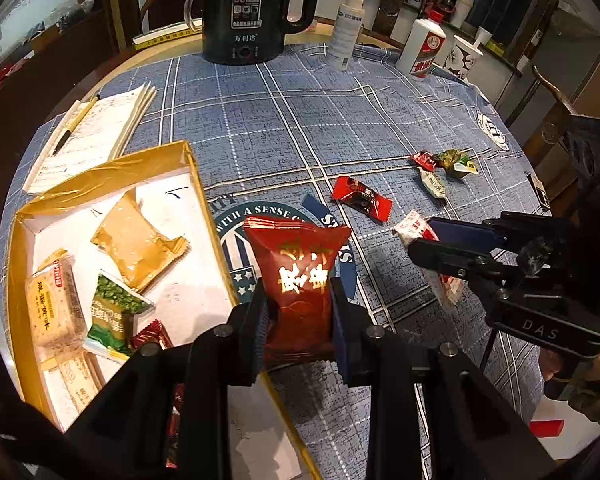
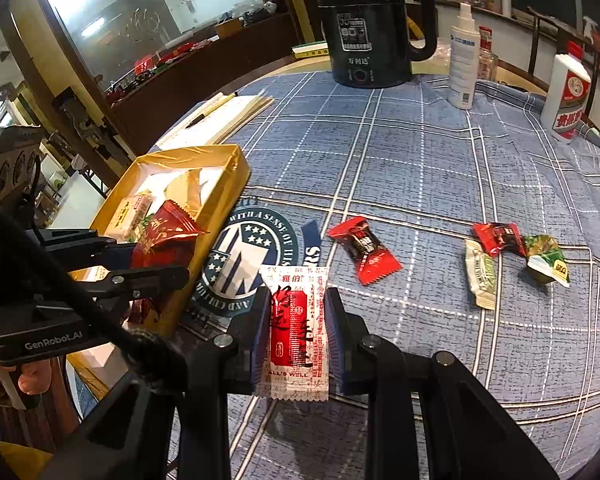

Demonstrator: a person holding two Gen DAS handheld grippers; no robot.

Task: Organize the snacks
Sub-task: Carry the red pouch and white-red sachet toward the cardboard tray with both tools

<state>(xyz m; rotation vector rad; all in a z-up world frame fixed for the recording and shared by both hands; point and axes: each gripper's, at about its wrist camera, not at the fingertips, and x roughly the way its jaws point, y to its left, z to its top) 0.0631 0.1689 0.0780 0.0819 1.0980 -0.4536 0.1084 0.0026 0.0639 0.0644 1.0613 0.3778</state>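
My left gripper [image 1: 298, 312] is shut on a dark red snack bag [image 1: 298, 268] with gold characters, held just above the right rim of the gold-rimmed box [image 1: 198, 184]. The box holds several snacks. In the right wrist view the left gripper [image 2: 156, 256] holds the red bag [image 2: 166, 236] over the box [image 2: 224, 192]. My right gripper [image 2: 298, 340] is shut on a white-and-red sachet [image 2: 296, 328], above the cloth right of the box; it also shows in the left wrist view [image 1: 416, 236]. Loose on the cloth lie a red candy [image 2: 364, 250], another red candy [image 2: 498, 236], a white-green packet [image 2: 480, 274] and a green packet [image 2: 546, 258].
A black kettle [image 2: 366, 24], a white spray bottle [image 2: 464, 68] and a white liquor bottle [image 2: 568, 96] stand at the table's far side. A notepad with a pen [image 1: 88, 136] lies behind the box. A blue checked cloth [image 2: 400, 152] covers the round table.
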